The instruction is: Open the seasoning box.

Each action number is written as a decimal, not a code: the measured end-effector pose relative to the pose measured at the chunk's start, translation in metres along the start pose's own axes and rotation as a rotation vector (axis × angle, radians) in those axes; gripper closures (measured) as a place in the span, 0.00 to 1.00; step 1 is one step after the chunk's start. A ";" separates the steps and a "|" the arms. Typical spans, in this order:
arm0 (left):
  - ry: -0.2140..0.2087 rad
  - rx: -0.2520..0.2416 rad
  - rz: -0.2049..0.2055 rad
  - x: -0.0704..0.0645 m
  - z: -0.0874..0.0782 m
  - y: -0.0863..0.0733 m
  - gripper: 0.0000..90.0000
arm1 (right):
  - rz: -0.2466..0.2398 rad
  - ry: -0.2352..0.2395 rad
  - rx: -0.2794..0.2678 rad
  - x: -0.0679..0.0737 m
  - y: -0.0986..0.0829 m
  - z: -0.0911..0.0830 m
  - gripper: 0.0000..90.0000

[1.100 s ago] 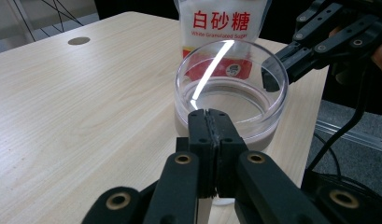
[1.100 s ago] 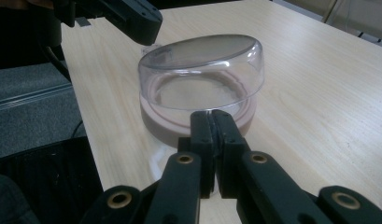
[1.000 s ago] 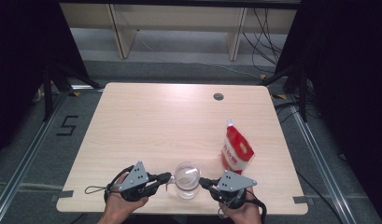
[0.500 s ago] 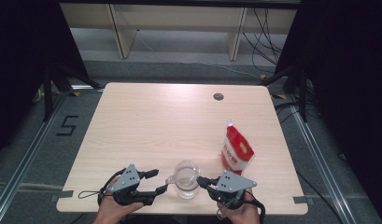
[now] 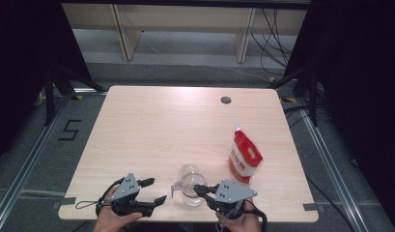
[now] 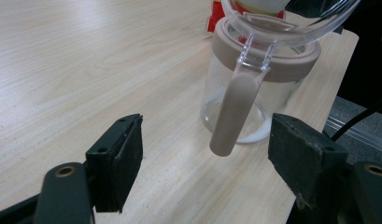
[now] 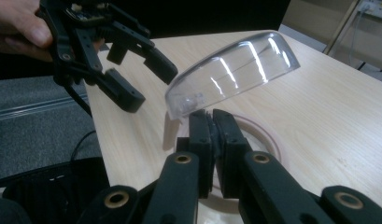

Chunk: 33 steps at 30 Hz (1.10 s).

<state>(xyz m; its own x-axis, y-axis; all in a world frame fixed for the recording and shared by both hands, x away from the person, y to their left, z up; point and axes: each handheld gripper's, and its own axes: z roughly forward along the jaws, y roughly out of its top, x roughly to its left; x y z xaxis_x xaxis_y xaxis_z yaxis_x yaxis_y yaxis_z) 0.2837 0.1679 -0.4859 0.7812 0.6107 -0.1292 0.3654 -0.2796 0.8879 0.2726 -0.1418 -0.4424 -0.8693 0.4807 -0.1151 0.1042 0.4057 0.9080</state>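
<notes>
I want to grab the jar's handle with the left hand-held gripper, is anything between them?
Nothing visible does. The left hand-held gripper is open, and the jar's handle hangs just ahead between its jaws, with bare table below.

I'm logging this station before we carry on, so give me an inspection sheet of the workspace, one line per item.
Surface: light wood table, bare apart from the items below; a dark round grommet near the far edge.
Job's things: clear jar with a taupe collar and handle near the front edge; its clear domed lid is tilted open.
Clutter: red and white pouch standing right of the jar.
Grippers: left tongs open, facing the jar handle, not touching it; right tongs shut at the lid's edge.
Cables: one trails from each gripper; more lie on the floor beyond the table.
Surroundings: black curtains at both sides, shelf legs behind, a floor mark reading 5.
</notes>
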 end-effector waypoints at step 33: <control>0.008 0.004 0.023 0.000 -0.003 -0.003 0.26 | -0.009 0.020 -0.016 0.002 0.003 0.006 0.91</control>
<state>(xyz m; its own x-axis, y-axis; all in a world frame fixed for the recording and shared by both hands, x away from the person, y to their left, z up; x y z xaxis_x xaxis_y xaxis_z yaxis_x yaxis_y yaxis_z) 0.2813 0.1711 -0.4877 0.7853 0.6101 -0.1057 0.3500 -0.2965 0.8886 0.2737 -0.1350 -0.4428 -0.8795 0.4618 -0.1151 0.0889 0.3970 0.9135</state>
